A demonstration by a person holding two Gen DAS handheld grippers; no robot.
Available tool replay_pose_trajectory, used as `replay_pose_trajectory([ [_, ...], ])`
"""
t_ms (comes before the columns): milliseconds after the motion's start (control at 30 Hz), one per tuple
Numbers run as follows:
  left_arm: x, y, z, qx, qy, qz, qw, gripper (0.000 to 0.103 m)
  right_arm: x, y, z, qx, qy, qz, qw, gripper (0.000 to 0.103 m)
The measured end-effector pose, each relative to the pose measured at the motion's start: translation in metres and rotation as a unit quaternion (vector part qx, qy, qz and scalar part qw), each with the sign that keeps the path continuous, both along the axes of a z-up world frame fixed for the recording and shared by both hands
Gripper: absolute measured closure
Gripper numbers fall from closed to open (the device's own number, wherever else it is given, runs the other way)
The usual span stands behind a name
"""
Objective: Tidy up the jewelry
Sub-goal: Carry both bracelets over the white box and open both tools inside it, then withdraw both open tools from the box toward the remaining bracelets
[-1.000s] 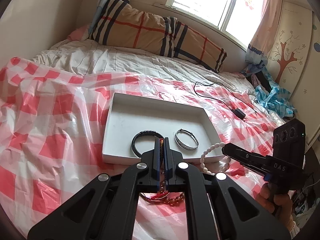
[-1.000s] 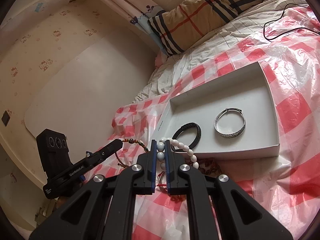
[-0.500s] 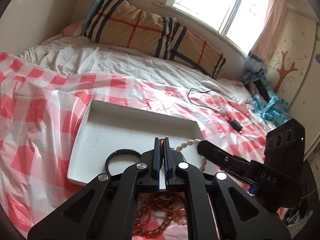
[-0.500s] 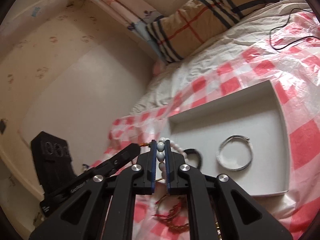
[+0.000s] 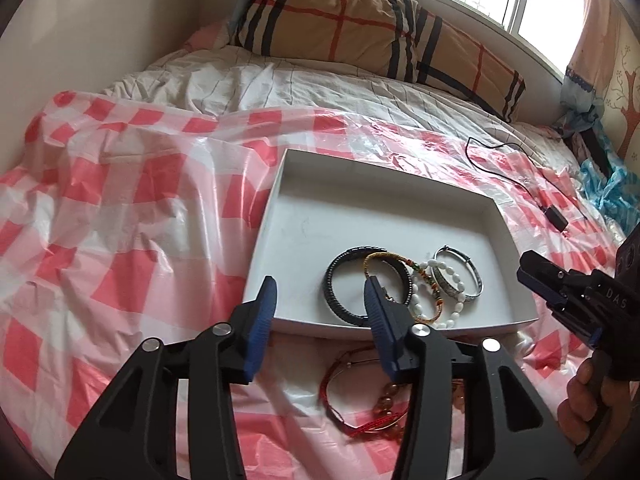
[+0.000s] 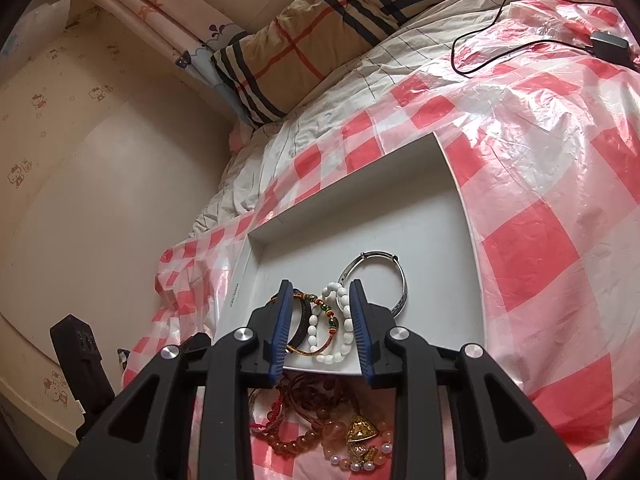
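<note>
A white tray [image 5: 304, 184] lies on the checked sheet. In its near part lie a black bracelet [image 5: 334, 280], a gold-cord beaded bracelet [image 5: 424, 278], a white bead bracelet [image 5: 452, 280] and a silver bangle [image 5: 474, 276]. The same pieces show in the right wrist view: tray [image 6: 460, 248], white beads [image 6: 344, 320], bangle [image 6: 400, 280]. My left gripper [image 5: 320, 304] is open and empty over the tray's near edge. My right gripper [image 6: 320, 312] is open and empty, just above the white beads. More jewelry [image 6: 340, 436] lies in a pile in front of the tray.
A red-and-white checked plastic sheet [image 5: 120, 216] covers the bed. A plaid pillow [image 5: 360, 28] lies at the far side by the window. A black charger with its cable [image 5: 556, 216] lies to the right of the tray. The wall runs along the left.
Both grippers have opened. The gold-cord beaded bracelet and the white bead bracelet, held before, now lie in the tray beside the black bracelet and silver bangle.
</note>
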State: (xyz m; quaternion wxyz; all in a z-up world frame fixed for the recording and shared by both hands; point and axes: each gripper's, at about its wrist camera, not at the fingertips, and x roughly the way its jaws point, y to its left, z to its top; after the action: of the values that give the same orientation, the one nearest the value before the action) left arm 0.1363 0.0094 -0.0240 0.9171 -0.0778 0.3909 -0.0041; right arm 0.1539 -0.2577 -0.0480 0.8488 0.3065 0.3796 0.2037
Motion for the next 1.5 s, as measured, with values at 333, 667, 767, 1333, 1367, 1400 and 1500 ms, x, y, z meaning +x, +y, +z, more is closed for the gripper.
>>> replay_pose_trajectory([
  [333,-0.018,-0.005,0.011,0.074,-0.024,-0.006,0.9969,0.036,-0.007,0.024,0.005,-0.055,-0.015,0.028,0.998,0.063],
  [667,-0.028,-0.009,0.01,0.103,-0.026,-0.022,0.9941,0.031,-0.017,0.042,0.009,-0.091,-0.031,0.056,0.994,0.058],
  [767,-0.028,-0.005,0.006,0.097,-0.014,-0.029,0.9947,0.03,-0.021,0.045,0.012,-0.104,-0.032,0.066,0.992,0.057],
  [1333,-0.023,-0.008,-0.029,0.111,0.062,-0.071,0.9893,0.03,-0.041,0.078,-0.022,-0.266,-0.003,0.15,0.952,0.054],
  [1367,-0.024,-0.01,-0.03,0.115,0.064,-0.074,0.9885,0.03,-0.04,0.079,-0.024,-0.266,0.0,0.15,0.952,0.053],
  [1400,-0.024,-0.012,-0.032,0.119,0.065,-0.077,0.9877,0.03,-0.039,0.081,-0.025,-0.268,0.0,0.15,0.951,0.048],
  [1500,-0.024,-0.017,-0.036,0.127,0.071,-0.081,0.986,0.03,-0.038,0.087,-0.028,-0.282,-0.004,0.151,0.947,0.041],
])
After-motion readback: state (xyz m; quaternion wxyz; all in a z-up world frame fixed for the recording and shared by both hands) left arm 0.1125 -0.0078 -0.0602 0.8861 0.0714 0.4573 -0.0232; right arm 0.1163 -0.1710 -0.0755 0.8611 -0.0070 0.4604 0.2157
